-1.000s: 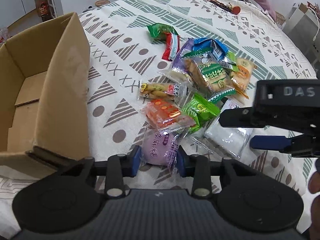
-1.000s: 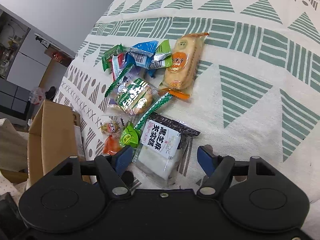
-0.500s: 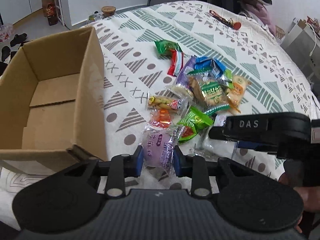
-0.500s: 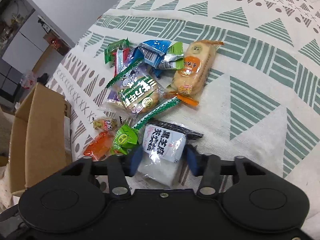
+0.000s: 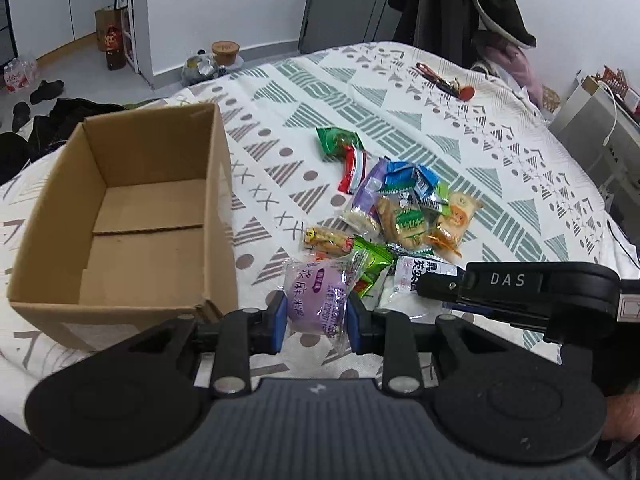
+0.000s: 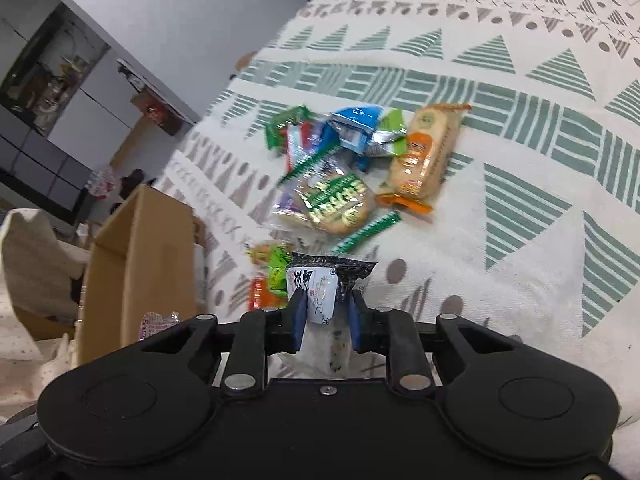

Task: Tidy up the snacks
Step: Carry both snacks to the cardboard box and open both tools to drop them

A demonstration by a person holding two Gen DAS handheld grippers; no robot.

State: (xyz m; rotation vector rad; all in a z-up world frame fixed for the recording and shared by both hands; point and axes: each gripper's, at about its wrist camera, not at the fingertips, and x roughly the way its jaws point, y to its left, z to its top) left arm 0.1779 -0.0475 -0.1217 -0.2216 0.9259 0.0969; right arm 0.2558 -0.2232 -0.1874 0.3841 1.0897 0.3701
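Observation:
My left gripper [image 5: 316,320] is shut on a purple round snack packet [image 5: 316,300], held above the patterned cloth just right of the open cardboard box [image 5: 120,216]. My right gripper [image 6: 325,320] is shut on a white packet with a black top [image 6: 326,288], lifted off the cloth. In the left wrist view the right gripper [image 5: 436,286] shows at the right with that white packet [image 5: 416,272]. A pile of snack packets [image 5: 404,216] lies on the cloth beyond both grippers. The box [image 6: 136,264] is at the left in the right wrist view.
The box stands at the bed's left edge, and nothing shows on its floor. A green packet [image 5: 334,140] and a red-white stick [image 5: 352,164] lie apart from the pile. A red-tipped object [image 5: 444,80] lies at the far side. A hanging dark coat [image 5: 460,8] stands behind.
Both grippers shut on their packets and lifted them off the cloth. The left one rose and pulled back, so more of the box and room shows.

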